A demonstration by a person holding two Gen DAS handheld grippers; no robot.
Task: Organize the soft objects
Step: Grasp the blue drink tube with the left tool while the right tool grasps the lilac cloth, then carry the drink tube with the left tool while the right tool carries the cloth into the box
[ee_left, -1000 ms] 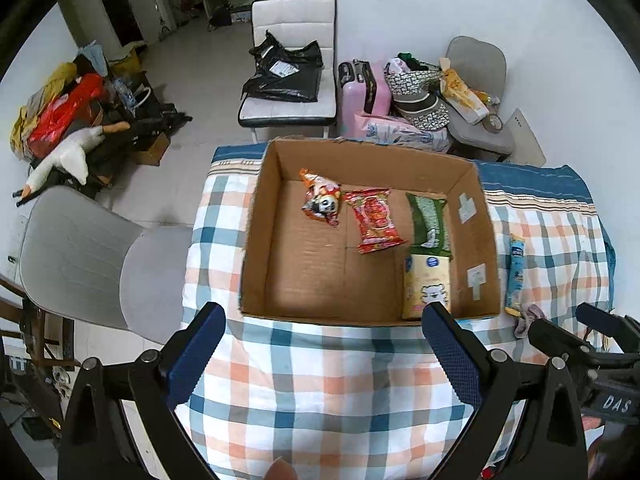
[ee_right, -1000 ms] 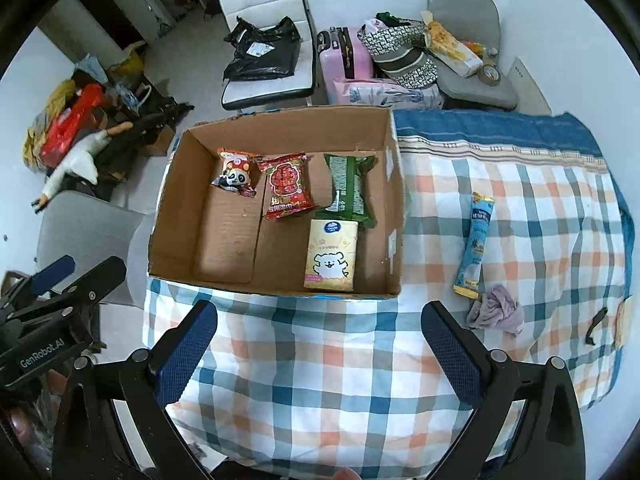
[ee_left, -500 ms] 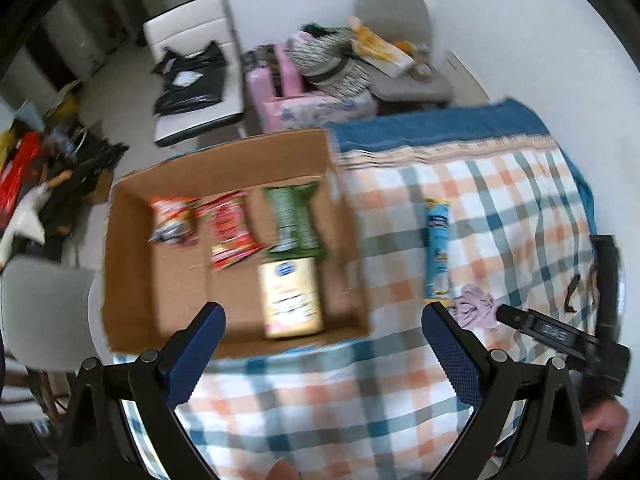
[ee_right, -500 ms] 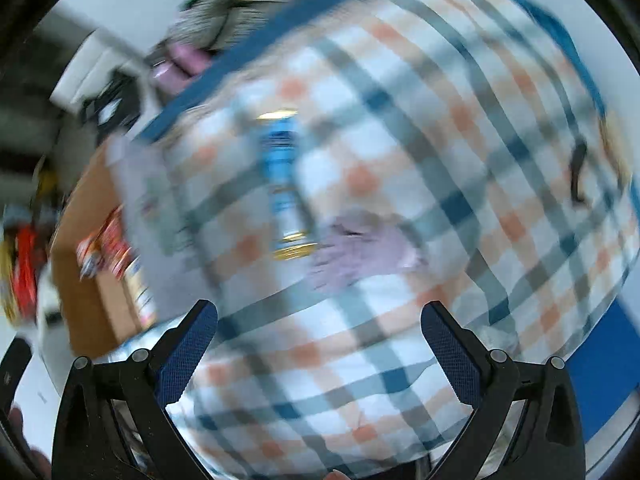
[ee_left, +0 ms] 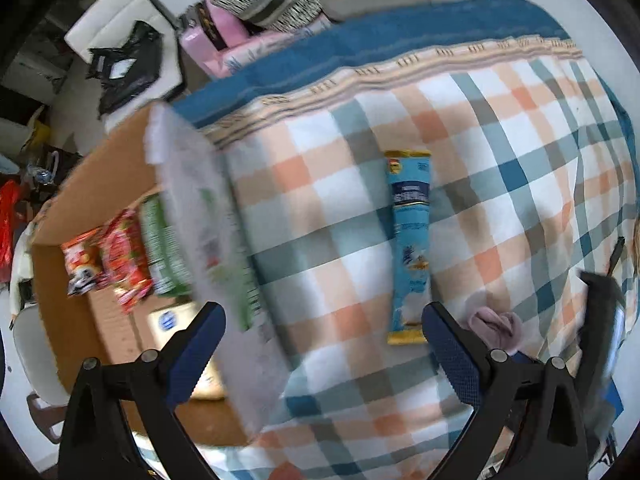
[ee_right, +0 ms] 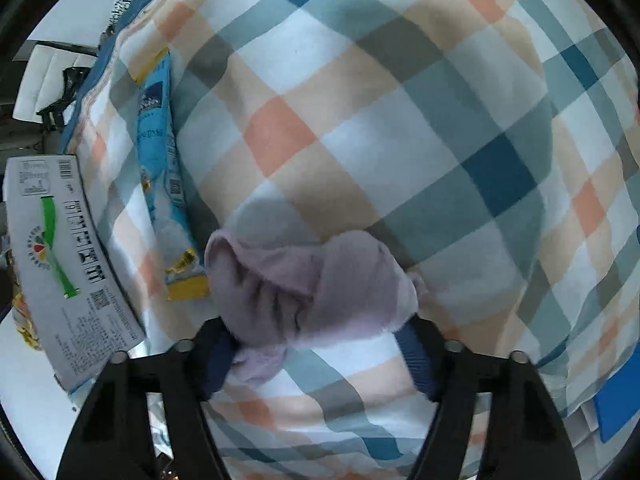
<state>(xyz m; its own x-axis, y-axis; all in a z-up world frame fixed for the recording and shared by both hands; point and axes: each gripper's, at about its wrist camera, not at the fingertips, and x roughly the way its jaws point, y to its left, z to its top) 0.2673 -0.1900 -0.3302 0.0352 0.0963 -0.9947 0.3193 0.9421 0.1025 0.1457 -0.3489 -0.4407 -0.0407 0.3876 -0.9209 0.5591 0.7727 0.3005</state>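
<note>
A crumpled lilac cloth (ee_right: 312, 284) lies on the checked tablecloth (ee_right: 400, 120). My right gripper (ee_right: 320, 360) is open, low over the table, with the cloth between its fingers. The cloth also shows in the left wrist view (ee_left: 496, 328), with the right gripper (ee_left: 600, 320) blurred beside it. A long blue snack packet (ee_left: 410, 240) lies next to the cloth, also in the right wrist view (ee_right: 160, 148). My left gripper (ee_left: 324, 360) is open and empty above the table, near the right wall of the cardboard box (ee_left: 100, 184).
The box holds red packets (ee_left: 124, 256), a green packet (ee_left: 160, 240) and a pale packet (ee_left: 172, 320). Its outer wall (ee_right: 60, 248) stands left of the blue packet. Chairs and bags lie beyond the table's far edge.
My right gripper has dropped down onto the lilac cloth, which now sits between its fingers. My left gripper has swung right, from over the box toward the blue packet.
</note>
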